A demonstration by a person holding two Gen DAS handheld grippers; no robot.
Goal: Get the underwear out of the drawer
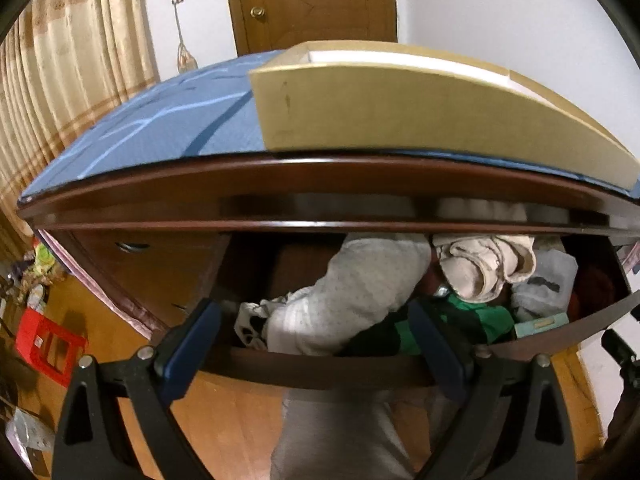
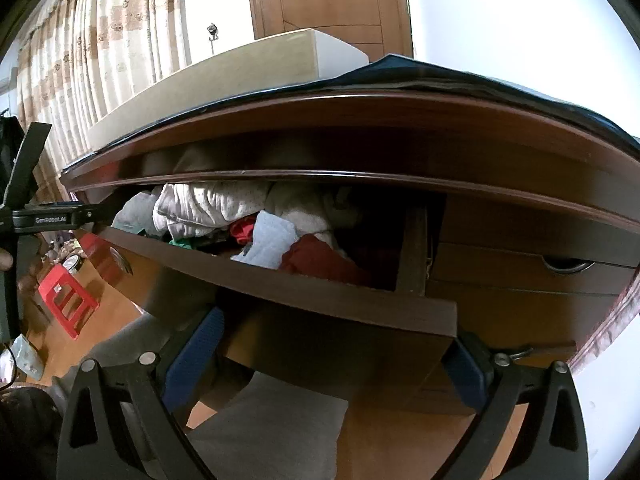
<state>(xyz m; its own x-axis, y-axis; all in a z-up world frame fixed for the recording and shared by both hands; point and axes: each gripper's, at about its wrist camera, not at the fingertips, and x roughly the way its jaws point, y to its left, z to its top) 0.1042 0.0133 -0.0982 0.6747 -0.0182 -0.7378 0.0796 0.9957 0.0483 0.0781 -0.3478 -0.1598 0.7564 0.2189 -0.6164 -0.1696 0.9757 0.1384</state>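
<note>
A dark wooden drawer (image 1: 320, 372) stands pulled open under the desk top, full of clothes. In the left wrist view a light grey dotted garment (image 1: 360, 292) lies in the middle, with a cream bundle (image 1: 480, 268), a green and black piece (image 1: 472, 320) and a black-and-white patterned piece (image 1: 250, 326) around it. My left gripper (image 1: 316, 344) is open, its blue fingers (image 1: 192, 352) just over the drawer's front edge, either side of the grey garment. My right gripper (image 2: 332, 352) is open and empty, below the drawer front (image 2: 320, 300). The right wrist view shows white (image 2: 208, 208), red (image 2: 320, 260) and pale blue (image 2: 272, 242) clothes.
A beige box (image 1: 400, 108) sits on a blue mat (image 1: 160, 128) on the desk top. A closed drawer (image 2: 532, 272) lies to the right of the open one. A red plastic stool (image 1: 48, 348) stands on the wooden floor at left. Curtains and a door are behind.
</note>
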